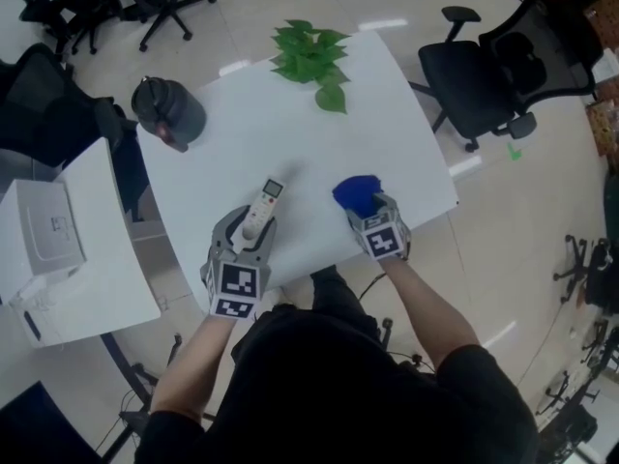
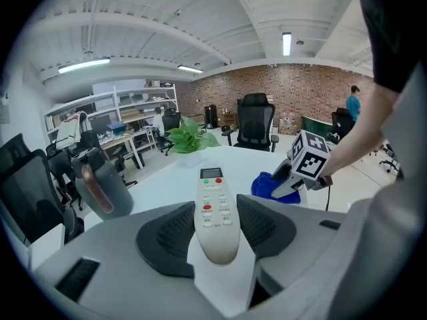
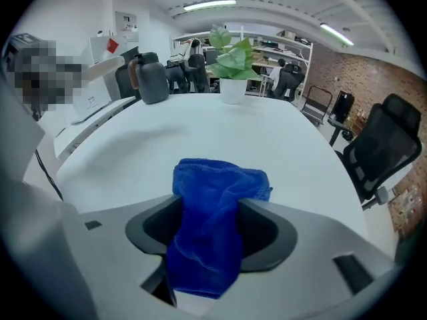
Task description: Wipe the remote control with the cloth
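While left gripper (image 1: 252,234) pinches remote control (image 1: 261,209), long axis pointing away, cloth (image 1: 354,191) lies to its right, between spread jaws of right gripper (image 1: 368,211).

In the head view the near end of the remote control (image 1: 263,204) is covered by the left gripper (image 1: 250,232), and the near part of the cloth (image 1: 354,191) is hidden under the right gripper (image 1: 375,211). In the right gripper view the cloth's lower end is lost behind the gripper's body. The print on the remote control's buttons is too small to be read. A dark chair (image 1: 39,104) is cut off by the head view's left edge.
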`<state>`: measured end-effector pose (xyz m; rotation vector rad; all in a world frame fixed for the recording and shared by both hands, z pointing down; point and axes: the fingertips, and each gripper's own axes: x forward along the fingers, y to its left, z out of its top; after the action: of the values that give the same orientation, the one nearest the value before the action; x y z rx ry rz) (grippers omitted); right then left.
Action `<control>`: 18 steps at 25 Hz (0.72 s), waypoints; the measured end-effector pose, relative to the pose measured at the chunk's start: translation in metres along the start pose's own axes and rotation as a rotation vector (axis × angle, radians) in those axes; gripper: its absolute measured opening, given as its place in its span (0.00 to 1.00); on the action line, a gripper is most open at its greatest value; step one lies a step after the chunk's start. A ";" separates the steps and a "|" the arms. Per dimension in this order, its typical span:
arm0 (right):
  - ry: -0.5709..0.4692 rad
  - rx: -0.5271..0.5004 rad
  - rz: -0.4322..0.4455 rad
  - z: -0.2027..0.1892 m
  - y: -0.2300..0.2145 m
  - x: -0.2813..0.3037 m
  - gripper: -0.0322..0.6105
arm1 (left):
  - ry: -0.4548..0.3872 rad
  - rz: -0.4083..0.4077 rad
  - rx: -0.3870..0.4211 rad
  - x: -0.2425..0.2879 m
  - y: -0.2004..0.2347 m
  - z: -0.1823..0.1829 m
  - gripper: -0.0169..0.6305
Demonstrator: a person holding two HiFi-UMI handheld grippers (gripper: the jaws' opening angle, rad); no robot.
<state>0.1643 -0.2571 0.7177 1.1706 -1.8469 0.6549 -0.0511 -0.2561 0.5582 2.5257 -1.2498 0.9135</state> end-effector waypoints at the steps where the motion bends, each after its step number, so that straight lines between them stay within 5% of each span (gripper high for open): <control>1: -0.002 -0.003 -0.009 -0.002 -0.003 -0.001 0.42 | 0.001 0.002 -0.008 0.001 -0.001 0.000 0.34; 4: -0.001 -0.041 -0.011 -0.003 -0.010 -0.005 0.27 | -0.005 0.015 -0.026 -0.001 -0.007 0.003 0.34; 10: -0.014 -0.036 0.024 0.000 0.014 -0.028 0.17 | -0.068 0.006 0.033 -0.033 -0.012 0.004 0.34; 18: -0.400 -0.047 0.036 0.056 0.137 -0.180 0.17 | -0.144 -0.054 0.203 -0.116 -0.026 -0.013 0.34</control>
<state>0.0591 -0.1574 0.5348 1.3100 -2.2057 0.4132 -0.0898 -0.1581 0.5024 2.8137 -1.1742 0.9027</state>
